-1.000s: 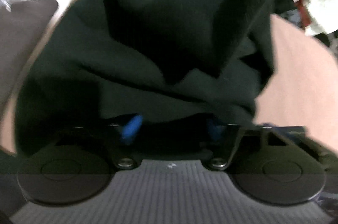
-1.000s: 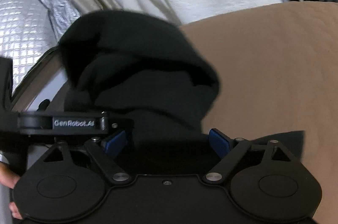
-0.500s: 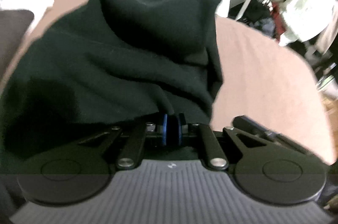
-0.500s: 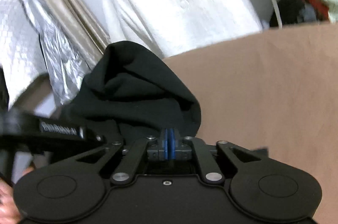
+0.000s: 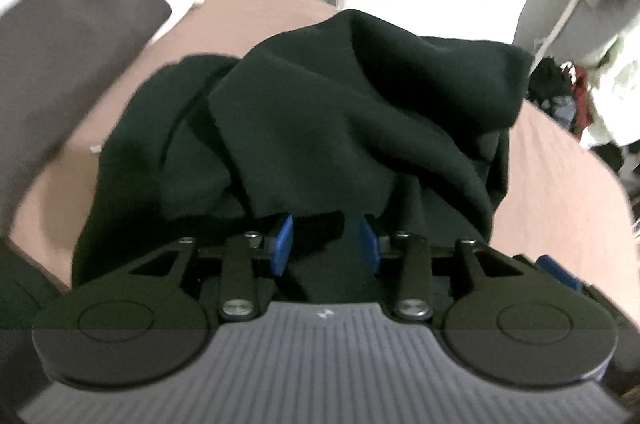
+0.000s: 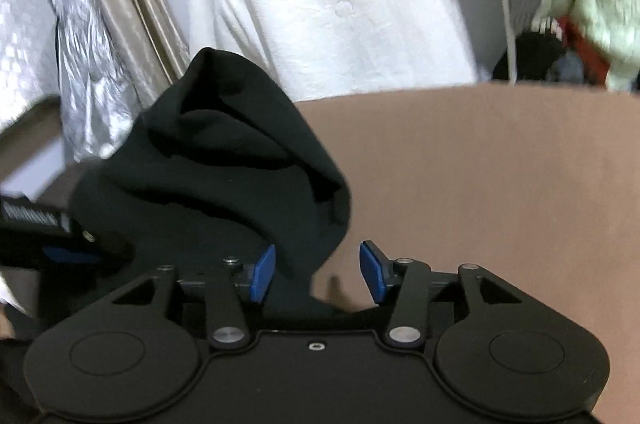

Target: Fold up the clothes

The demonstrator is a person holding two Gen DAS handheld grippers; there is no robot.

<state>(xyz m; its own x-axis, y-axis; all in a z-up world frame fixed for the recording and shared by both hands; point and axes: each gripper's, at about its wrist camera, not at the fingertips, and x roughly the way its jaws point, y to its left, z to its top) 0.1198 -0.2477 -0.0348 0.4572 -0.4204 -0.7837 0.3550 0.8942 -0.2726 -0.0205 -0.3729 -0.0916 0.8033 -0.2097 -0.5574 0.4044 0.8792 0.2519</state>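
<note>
Black garment (image 5: 360, 128) sits bunched in a rumpled heap, centre of the left view, on a brown surface (image 6: 500, 184); not flat, not a neat fold. Left hand-held gripper (image 5: 326, 244): blue pads apart, cloth between them, not pinched. Right hand-held gripper (image 6: 318, 270): pads apart, cloth edge by the left pad. Judgement: mid-fold or regrasp; next move needs a hem or corner found. Dark panel (image 5: 72, 64) upper left, clothes pile (image 5: 568, 100) right edge, curtain (image 6: 320, 4) behind; nothing blocks

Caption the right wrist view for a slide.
Right hand-held gripper open, blue pads apart, at the edge of a bunched black garment on a brown surface.
</note>
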